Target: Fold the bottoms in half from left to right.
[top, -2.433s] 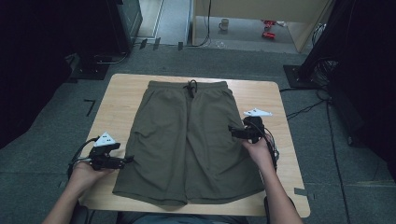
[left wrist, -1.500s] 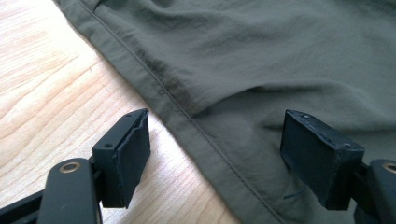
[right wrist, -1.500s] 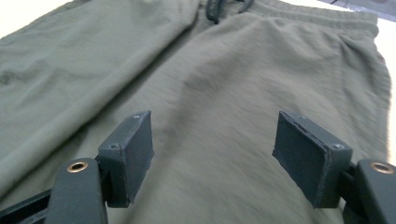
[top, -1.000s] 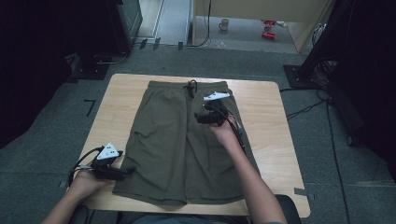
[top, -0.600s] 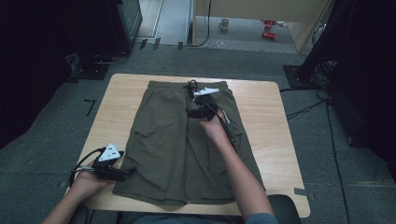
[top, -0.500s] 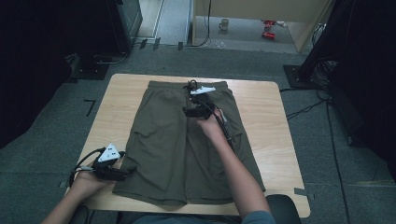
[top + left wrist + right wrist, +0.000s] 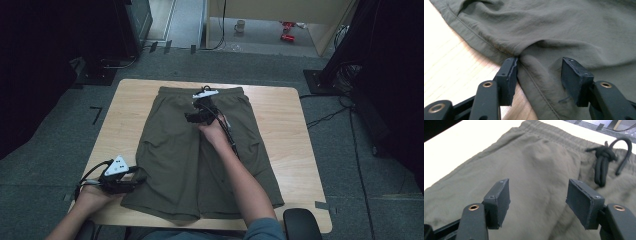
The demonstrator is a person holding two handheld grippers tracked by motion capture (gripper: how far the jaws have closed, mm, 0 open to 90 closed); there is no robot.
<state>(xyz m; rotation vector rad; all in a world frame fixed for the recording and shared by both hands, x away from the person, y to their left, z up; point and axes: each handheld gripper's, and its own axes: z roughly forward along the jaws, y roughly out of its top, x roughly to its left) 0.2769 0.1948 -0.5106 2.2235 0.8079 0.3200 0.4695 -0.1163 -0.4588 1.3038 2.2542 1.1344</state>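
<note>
jaws of left gripper closing around shorts hem, seemingly unpinched; right gripper apart above waistband

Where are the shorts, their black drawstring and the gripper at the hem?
shorts [image 7: 175, 160]: high view, on the flat left leg.
drawstring [image 7: 602, 161]: right gripper view, on its knot by the waistband.
left gripper [image 7: 537, 75]: left gripper view, midway between its jaws, hem fabric bunched between them.

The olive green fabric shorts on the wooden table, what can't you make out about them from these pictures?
- Olive green fabric shorts: near hem, high view, cut by the table edge and the person's forearm.
- Black drawstring: right gripper view, blurred; knot unclear.
- Left gripper: left gripper view, a fabric fold between the closing jaws; whether the pads press it is unclear.
</note>
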